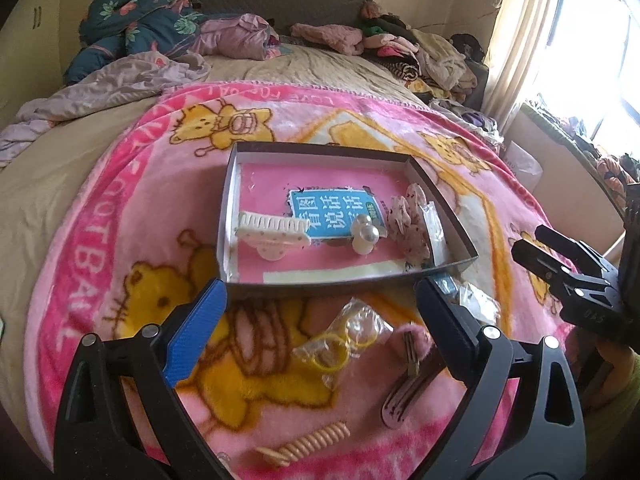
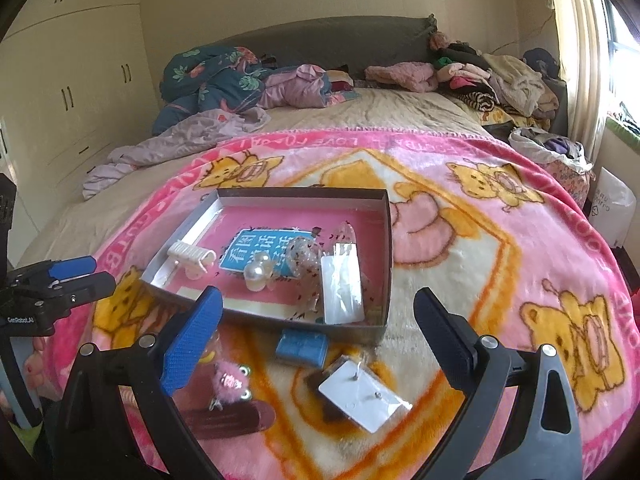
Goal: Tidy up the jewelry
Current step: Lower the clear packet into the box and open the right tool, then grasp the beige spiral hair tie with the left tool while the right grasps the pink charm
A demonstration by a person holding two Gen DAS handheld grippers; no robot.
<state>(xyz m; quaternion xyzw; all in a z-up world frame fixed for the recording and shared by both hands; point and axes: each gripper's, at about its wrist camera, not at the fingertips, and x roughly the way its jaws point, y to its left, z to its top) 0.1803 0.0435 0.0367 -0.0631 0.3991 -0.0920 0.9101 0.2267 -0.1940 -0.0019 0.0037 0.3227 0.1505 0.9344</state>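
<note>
With both the left gripper [image 1: 320, 312] and right gripper [image 2: 320, 320] spread wide and empty just short of the shallow cardboard box [image 1: 440, 196], we risk snagging what looks like a bagged set of yellow hair ties [image 1: 340, 344] lying loose in front of it.

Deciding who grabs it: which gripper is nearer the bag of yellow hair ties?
Left. The left gripper hovers open right over the bag of yellow hair ties; the right gripper sits off to its right, beyond the box corner.
</note>
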